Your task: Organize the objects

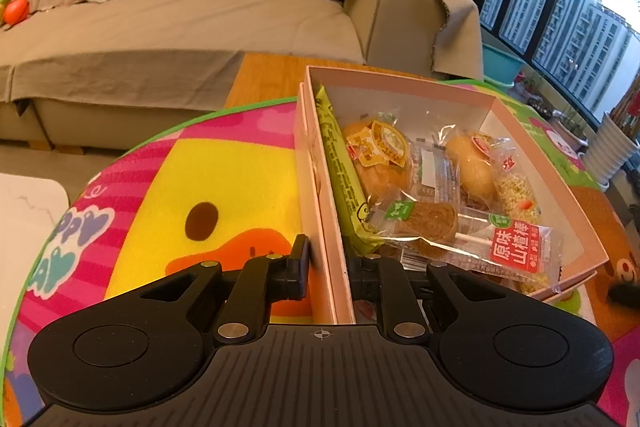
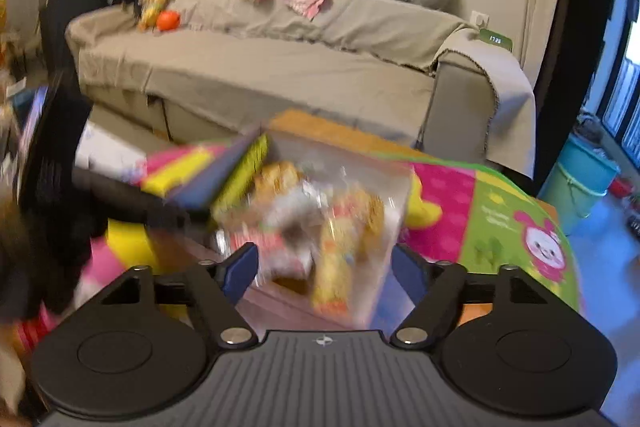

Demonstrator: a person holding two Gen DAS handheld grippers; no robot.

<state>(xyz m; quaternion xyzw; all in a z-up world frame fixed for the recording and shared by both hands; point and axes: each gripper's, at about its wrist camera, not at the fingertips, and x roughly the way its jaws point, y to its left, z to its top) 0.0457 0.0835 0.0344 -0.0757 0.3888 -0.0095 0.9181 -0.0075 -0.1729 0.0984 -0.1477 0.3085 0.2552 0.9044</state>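
Sorting snacks into the pink box (image 1: 516, 115), set on a bright cartoon mat (image 1: 208, 179) over the table (image 1: 264, 75). Left claw (image 1: 328, 267) clenched on the box's near-left wall, one finger outside and one inside, steadying it. Right claw (image 2: 324, 267) released, jaws apart, hanging above the open box with nothing visibly pinched between them; the right wrist view is smeared by motion, so contact with the wrappers probably absent but not certain.

Inside the box: a long green packet (image 1: 340, 171) along the left wall, two wrapped buns (image 1: 380, 155), a round brown cake in clear film (image 1: 432, 223), and a red-labelled hawthorn stick packet (image 1: 516, 247) lying over the near edge of the pile, its end reaching the box's near rim.

Step in hand, as judged: a drop-off into the box, or the start of tidying its contents. Next move calls for holding the wall firm, then either withdrawing the right claw for another item or nudging the overhanging red packet fully inside. Slippery film wrappers, so a light, square pinch.
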